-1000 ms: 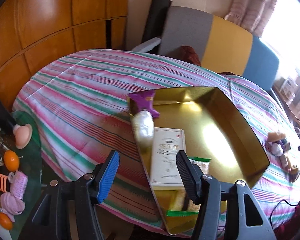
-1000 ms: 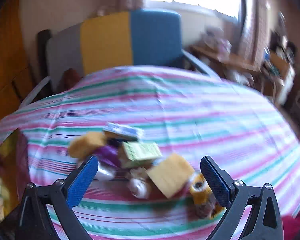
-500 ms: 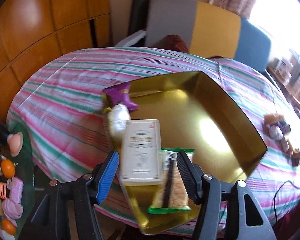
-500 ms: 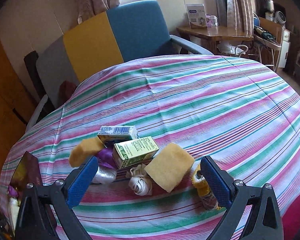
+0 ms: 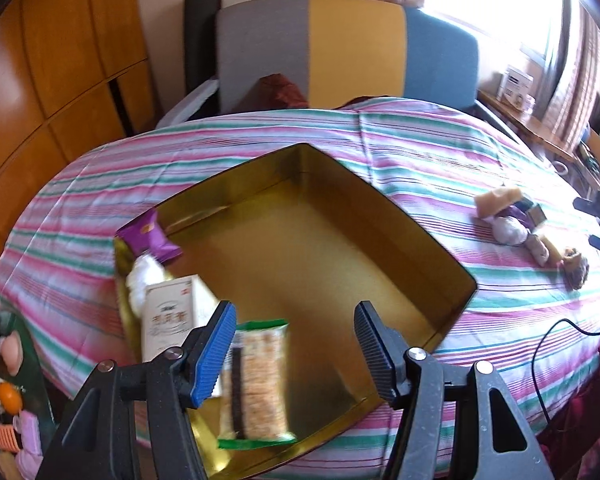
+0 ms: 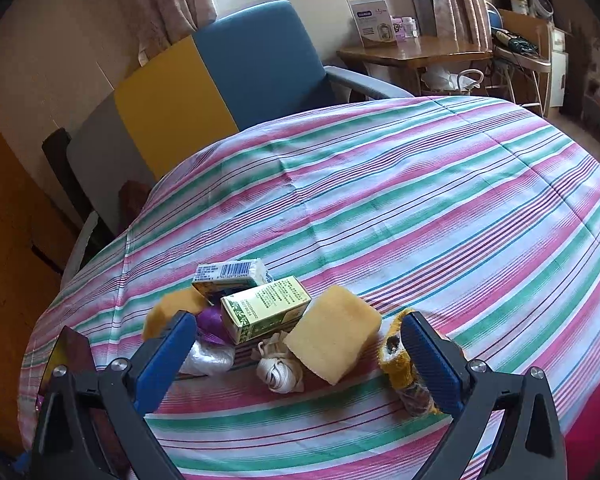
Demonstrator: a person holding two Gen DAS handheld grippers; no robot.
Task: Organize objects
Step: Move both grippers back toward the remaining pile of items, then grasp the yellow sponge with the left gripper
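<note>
both tongs are wide open and hold nothing. the left tongs (image 5: pixel 292 344) hover over the near end of the shallow gold metal tray (image 5: pixel 420 236) on the pink-and-green striped desk (image 6: pixel 420 200); inside it, along the left side, lie a purple snack packet (image 5: pixel 150 236), a white wrapped lump (image 5: pixel 142 280), a white printed carton (image 5: pixel 170 320) and a green-edged clear pack of crackers (image 5: pixel 260 376). most of the tray floor is bare. the right tongs (image 6: pixel 296 356) sit just before the loose pile, well apart from the tray: a yellow sponge block (image 6: pixel 334 338), a green printed box (image 6: pixel 266 308), a blue-and-white box (image 6: pixel 230 272), a white knotted cloth (image 6: pixel 278 368), a second yellow sponge (image 6: pixel 172 308), a purple wrapper (image 6: pixel 210 320) and a yellow knitted thing (image 6: pixel 400 364) touching the right pad. likely step: right side picks next. suggest the sponge block, it's nearest and on top; centre the pads across its flat faces, squeeze lightly since it compresses, lift straight so the cloth and green box don't drag. place in the bare right half of the tray, keep the left tongs out of the way.
</note>
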